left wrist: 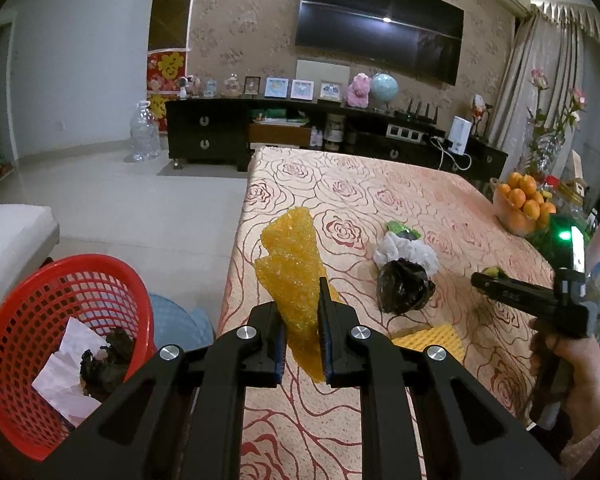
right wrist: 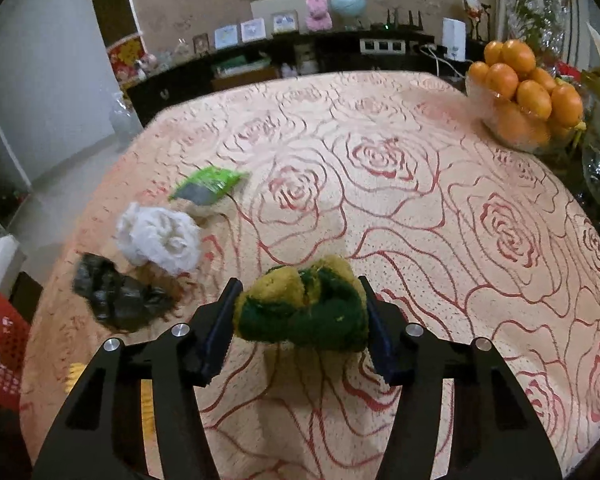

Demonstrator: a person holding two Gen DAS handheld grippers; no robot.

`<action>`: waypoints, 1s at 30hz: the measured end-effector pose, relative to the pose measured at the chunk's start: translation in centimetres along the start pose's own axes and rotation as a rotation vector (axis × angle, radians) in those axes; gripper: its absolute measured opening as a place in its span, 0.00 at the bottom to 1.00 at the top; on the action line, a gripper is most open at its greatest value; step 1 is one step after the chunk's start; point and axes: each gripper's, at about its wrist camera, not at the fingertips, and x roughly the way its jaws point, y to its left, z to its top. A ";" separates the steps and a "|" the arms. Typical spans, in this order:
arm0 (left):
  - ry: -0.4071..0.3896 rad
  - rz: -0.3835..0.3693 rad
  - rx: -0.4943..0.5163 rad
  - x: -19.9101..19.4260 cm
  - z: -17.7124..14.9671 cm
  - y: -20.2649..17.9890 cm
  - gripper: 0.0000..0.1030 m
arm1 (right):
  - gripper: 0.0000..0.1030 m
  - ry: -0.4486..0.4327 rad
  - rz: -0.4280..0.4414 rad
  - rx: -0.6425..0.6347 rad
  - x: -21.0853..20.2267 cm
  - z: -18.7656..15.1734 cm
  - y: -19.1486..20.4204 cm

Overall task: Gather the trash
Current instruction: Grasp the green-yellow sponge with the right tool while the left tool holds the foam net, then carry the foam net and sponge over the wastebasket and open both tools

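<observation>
Two tools in use, one per hand. Left tool [left wrist: 302,320]: jaws nearly together, clamped on one yellow mesh scrap [left wrist: 290,268], held upright above the near left edge of the surface [left wrist: 440,204]. Right tool [right wrist: 300,320]: jaws part-way in, pressed on either side of one yellow-and-green sponge wad [right wrist: 304,304], which looks slightly raised off the cloth, though contact underneath cannot be ruled out.

Receptacle: one red basket [left wrist: 32,300], off the surface to the near left, lower than the tabletop. Contents: one white paper piece, one dark crumpled lump.

Trash remaining on the surface, left of centre, clustered and touching or nearly so:
- one black crumpled bag [right wrist: 116,300], nearest
- one white crumpled tissue or bag [right wrist: 160,240], just beyond it
- one green-and-grey wrapper [right wrist: 208,186], farthest
- one yellow ridged piece [left wrist: 432,340], near edge, partly hidden

Not trash, likely to stay: one bowl of oranges [right wrist: 528,92], far right; exact count of fruit unclear.

Handling note for the step in hand: carry both held items to the basket. The mesh scrap is light and stiff, so it should be released low inside the rim. The sponge is springy; keep the squeeze firm in transit. The right tool must cross over the cluster, so lift clear of it first.
</observation>
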 end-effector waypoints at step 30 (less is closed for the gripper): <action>-0.084 0.190 -0.013 -5.0 1.2 5.5 0.12 | 0.54 -0.147 0.210 -0.168 -9.2 -1.5 8.3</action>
